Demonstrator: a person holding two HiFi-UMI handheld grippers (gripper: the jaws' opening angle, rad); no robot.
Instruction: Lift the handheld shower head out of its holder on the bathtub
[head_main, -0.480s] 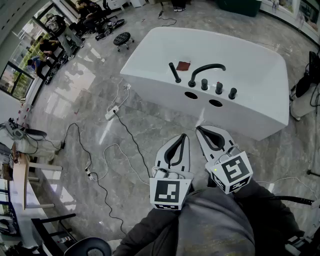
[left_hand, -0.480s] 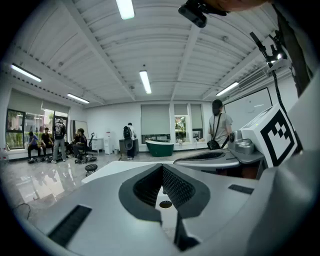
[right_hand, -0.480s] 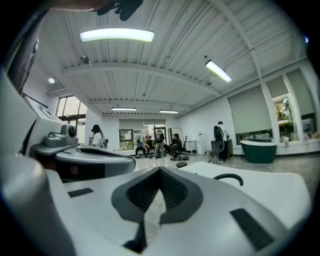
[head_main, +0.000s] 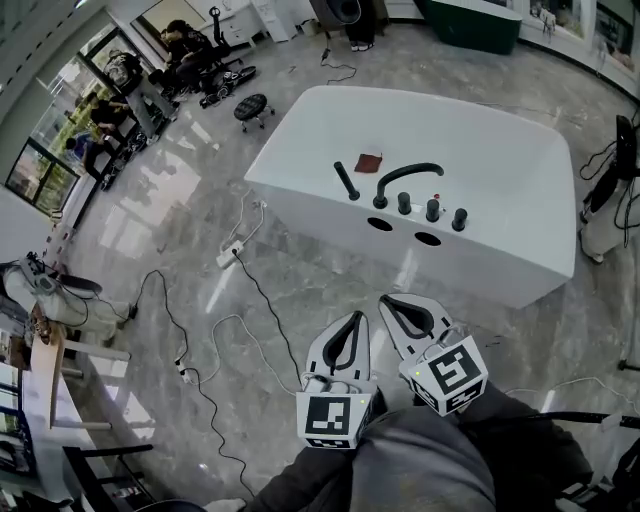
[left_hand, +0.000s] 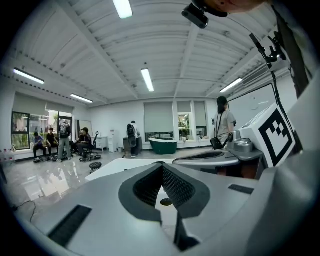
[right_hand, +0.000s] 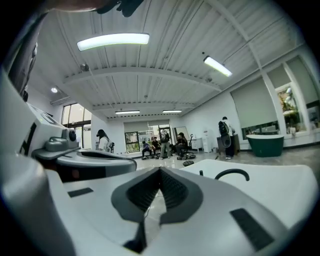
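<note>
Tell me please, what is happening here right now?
A person faces a white bathtub with a gripper in each hand. The left gripper and the right gripper are both shut and empty, held near the body, well short of the tub. The black handheld shower head sits in its holder on the tub's deck, untouched, beside the curved spout.

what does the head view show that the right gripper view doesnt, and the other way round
Only the head view: the floor cables, the red-brown patch on the tub deck, the black knobs and the two round holes in the tub side. Only the right gripper view: the ceiling light strips and the right gripper's jaws up close, together and empty. Both: the white bathtub, its curved black spout, the handheld shower head standing on the deck, and the left gripper.
</note>
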